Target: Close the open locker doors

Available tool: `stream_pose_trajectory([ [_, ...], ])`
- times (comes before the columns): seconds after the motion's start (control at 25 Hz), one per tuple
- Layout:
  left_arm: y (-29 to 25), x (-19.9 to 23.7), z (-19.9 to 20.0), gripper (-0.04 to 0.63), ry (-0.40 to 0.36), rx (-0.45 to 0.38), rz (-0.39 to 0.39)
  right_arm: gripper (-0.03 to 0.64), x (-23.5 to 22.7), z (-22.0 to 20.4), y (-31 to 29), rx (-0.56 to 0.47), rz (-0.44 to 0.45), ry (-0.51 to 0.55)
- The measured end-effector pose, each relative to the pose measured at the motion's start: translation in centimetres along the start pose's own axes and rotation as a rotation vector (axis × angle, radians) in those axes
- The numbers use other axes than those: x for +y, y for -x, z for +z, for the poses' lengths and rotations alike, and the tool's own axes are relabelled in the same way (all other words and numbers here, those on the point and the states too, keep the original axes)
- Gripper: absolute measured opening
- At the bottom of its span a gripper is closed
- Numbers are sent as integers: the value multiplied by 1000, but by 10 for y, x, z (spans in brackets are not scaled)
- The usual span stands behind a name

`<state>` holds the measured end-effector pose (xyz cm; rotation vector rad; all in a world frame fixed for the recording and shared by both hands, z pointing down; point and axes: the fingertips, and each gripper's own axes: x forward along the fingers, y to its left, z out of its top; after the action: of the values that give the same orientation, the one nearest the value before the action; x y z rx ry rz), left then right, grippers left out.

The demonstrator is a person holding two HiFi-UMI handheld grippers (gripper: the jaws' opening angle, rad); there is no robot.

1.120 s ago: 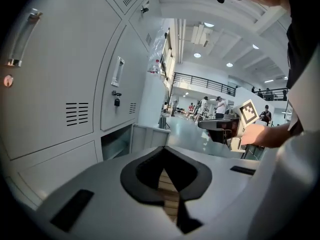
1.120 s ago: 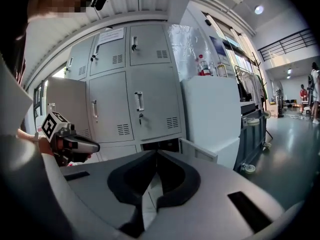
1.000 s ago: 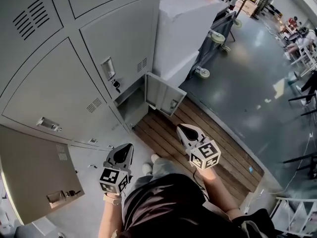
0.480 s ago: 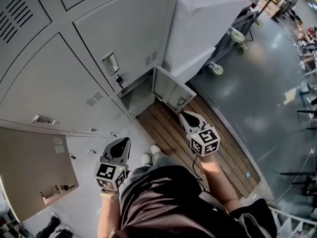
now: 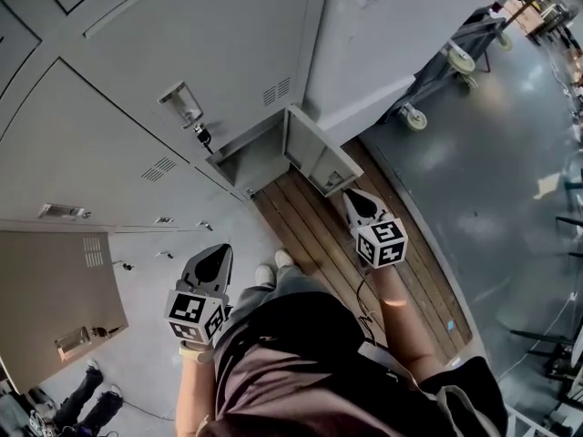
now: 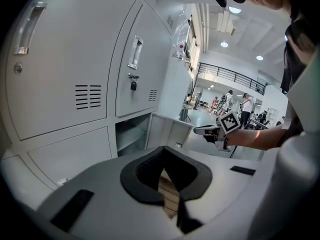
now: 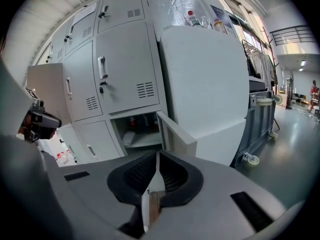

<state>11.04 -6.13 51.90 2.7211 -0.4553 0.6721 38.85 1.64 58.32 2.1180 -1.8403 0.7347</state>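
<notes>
Lockers (image 5: 118,135), grey steel, seen from above in a workshop w/ a glossy concrete floor (image 5: 492,153). Small bottom door (image 5: 319,164) stands open over a wooden slat platform (image 5: 310,235); a larger door (image 5: 55,299) hangs open at lower left. Right gripper (image 5: 352,195), jaws closed & empty, points toward the small door (near, not touching). Left gripper (image 5: 219,251) is likewise closed, empty.

No readable text, brand, number or sign; locker doors (image 5: 118,126) blank; cubes (image 5: 381,242) show marker patterns only.
</notes>
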Motion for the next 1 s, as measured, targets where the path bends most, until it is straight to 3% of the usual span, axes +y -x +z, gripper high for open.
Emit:
stream_pose_trajectory([
  [0.28, -16, -7, -2, 17, 4, 21, 10, 41, -33, -22, -13, 46, -30, -5],
  [0.64, -28, -15, -5, 17, 14, 39, 15, 144, -61, -29, -29, 84, -38, 15],
  [1.0, -21, -9, -6, 17, 4, 45, 30, 144, -61, -23, -34, 63, -43, 26],
])
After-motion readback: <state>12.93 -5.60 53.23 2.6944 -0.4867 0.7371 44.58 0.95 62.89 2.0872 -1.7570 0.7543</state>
